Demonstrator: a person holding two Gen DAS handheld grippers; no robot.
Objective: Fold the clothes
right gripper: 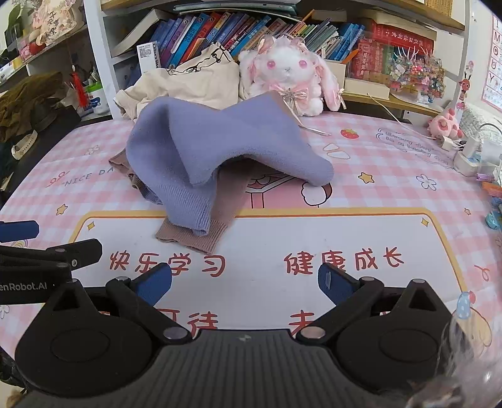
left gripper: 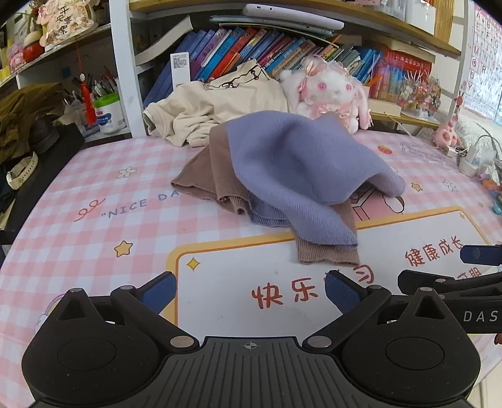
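Bookshelves [right gripper: 219, 28] back the sweater [right gripper: 219, 147]; both claws [left gripper: 249, 290] [right gripper: 244, 282] gape empty, left view alone showing its hem.

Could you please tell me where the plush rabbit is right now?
The plush rabbit sits at the table's far edge against the bookshelf, just right of the cream garment and behind the purple-and-brown garment.

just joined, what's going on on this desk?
A person holds a gripper in each hand over a pink checked desk mat. Both the left gripper and the right gripper are open and empty, short of the clothes. A purple and brown knit garment lies crumpled mid-mat, one cuff toward the grippers, not yet folded. A cream garment is heaped behind it beside a plush bunny, against the bookshelf.
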